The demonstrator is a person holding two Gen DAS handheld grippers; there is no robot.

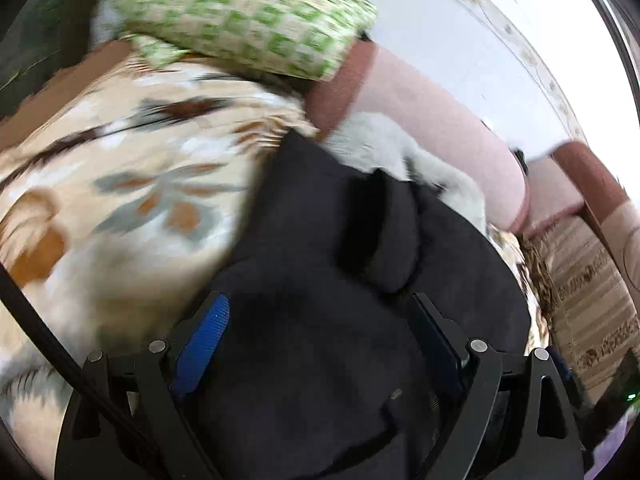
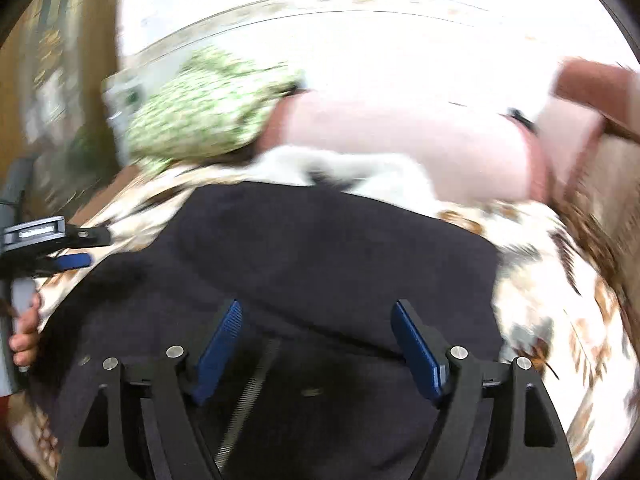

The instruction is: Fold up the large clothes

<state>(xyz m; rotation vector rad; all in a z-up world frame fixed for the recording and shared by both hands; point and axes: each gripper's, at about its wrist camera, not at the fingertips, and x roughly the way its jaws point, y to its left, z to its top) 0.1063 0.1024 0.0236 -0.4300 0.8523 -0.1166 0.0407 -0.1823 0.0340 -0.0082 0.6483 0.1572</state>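
A: Item one, nearest the lenses?

B: The grippers. Left gripper [image 1: 320,320]: fingers spread wide, nothing between them, dark cloth filling the gap below. Right gripper [image 2: 316,332]: fingers likewise spread wide and empty, poised over the same cloth. Whether either pair touches the fabric cannot be told; both views are smeared by motion.

A: Item two, the task's thing?

B: One dark garment [image 2: 280,248], navy or black, lying on the bed over a floral bedspread [image 1: 120,184]. A zip [image 2: 244,400] runs down it just below the right gripper, with a seam line crossing beside it. In the left view a raised fold [image 1: 380,232] of the garment stands just ahead of the left fingers.

A: Which way does it lie from the fingers?

B: Directly under and ahead of both. In the right view the garment spreads wider side to side than front to back, so I judge its long axis to run across the right fingers. The left gripper's body [image 2: 48,240] shows at the garment's left edge, with the hand [image 2: 24,336] holding it. Each gripper sits over its own side; neither is clearly nearer.

A: Beyond the garment?

B: A white cloth [image 2: 360,172] touching the garment's far edge, a pink bolster [image 2: 420,148] behind that, a green-checked pillow [image 1: 248,16] to its far left, then the pale wall.

A: Step in hand?

B: By my judgement, settling on two grip points before a fold.
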